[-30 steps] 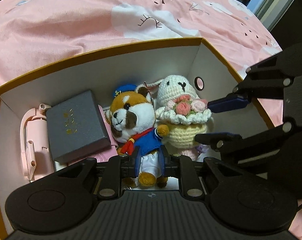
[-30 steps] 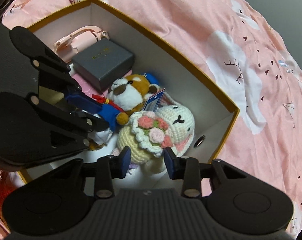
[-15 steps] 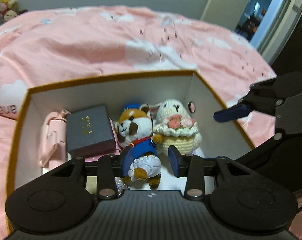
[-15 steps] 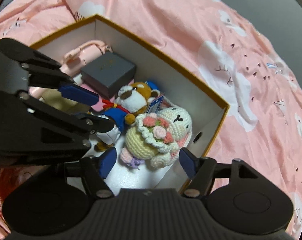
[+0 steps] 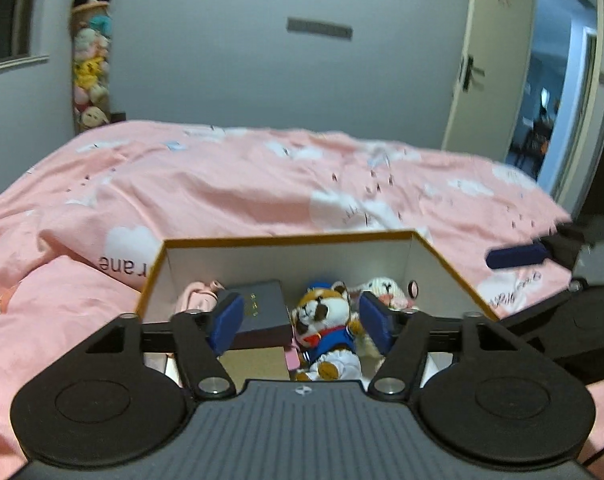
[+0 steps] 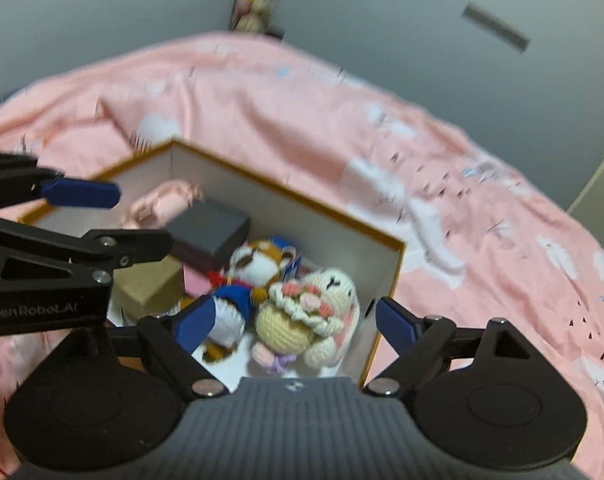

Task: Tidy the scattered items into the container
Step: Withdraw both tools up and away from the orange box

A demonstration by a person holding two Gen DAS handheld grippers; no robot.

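My two tongs hang above one cardboard box [image 6: 385, 280] with white walls and an orange rim, sitting on the pink bedspread [image 5: 230, 184]. The left tongs [image 5: 302, 318] and right tongs [image 6: 292, 322] both gape wide, empty. Inside I count two soft toys: a fuzzy fox [image 6: 258, 264] in blue at 11 o'clock of the crocheted rabbit [image 6: 321, 300]. One matte grey case [image 6: 210, 228], square-edged, and one pink bag [image 6: 162, 204] lie beyond at 10 o'clock.

Two wrist fisheyes above the box [image 5: 286, 240], left level toward the wall, right angled down; box interior shared.
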